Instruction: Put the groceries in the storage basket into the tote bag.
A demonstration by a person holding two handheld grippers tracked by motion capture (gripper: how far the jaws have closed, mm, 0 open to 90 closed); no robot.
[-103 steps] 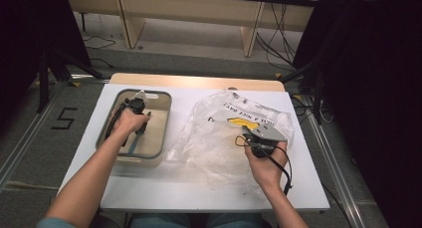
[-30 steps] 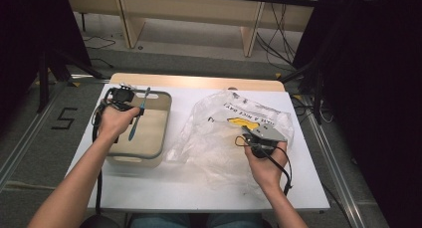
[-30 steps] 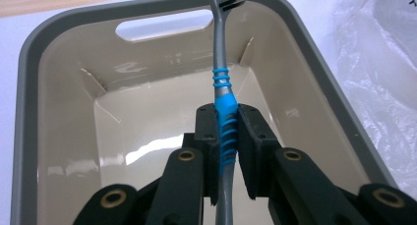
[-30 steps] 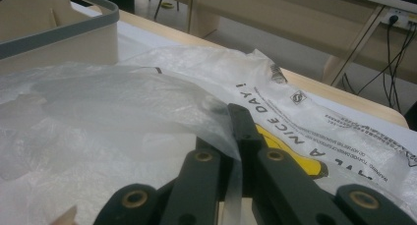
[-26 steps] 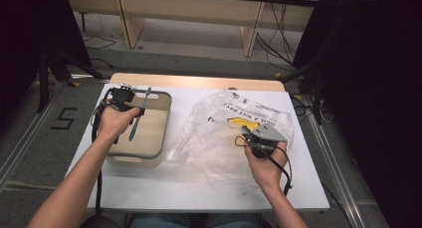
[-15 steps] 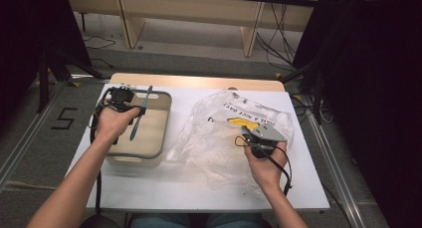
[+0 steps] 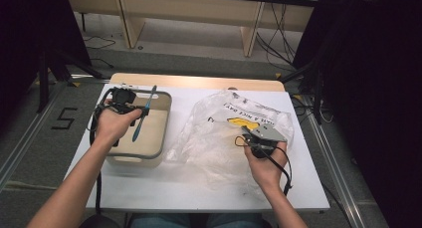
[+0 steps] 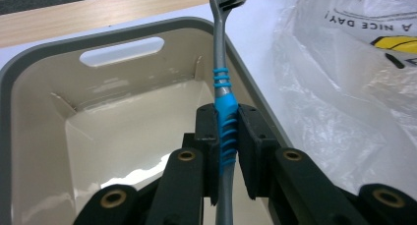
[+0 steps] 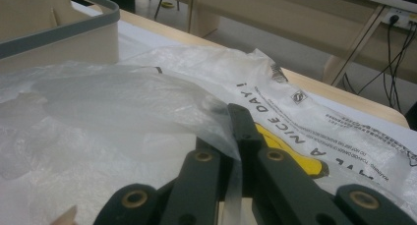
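A toothbrush [image 8: 220, 48] with a grey handle and a blue ribbed grip stands between the jaws of my left gripper [image 8: 227, 118], which is shut on the blue part. In the high view that gripper [image 7: 135, 116] holds the toothbrush [image 7: 145, 108] above the beige bin [image 7: 163, 126], bristle end pointing away. My right gripper [image 7: 252, 137] rests on the clear plastic bag [image 7: 214, 133] with yellow print. Seen up close, the right gripper [image 9: 231, 134] is shut on a fold of the bag's film [image 9: 98, 95].
The bin [image 8: 44, 55] has a grey rim and a handle slot, and its inside looks bare. The white table top [image 7: 199, 188] has free room along its near edge. A wooden strip [image 7: 199, 81] runs along the far edge. Cables trail from both grippers.
The left hand was down inside the bin earlier; it has come up with the toothbrush and drifted slightly up and toward the bin's far side. The right hand and bag stayed put.
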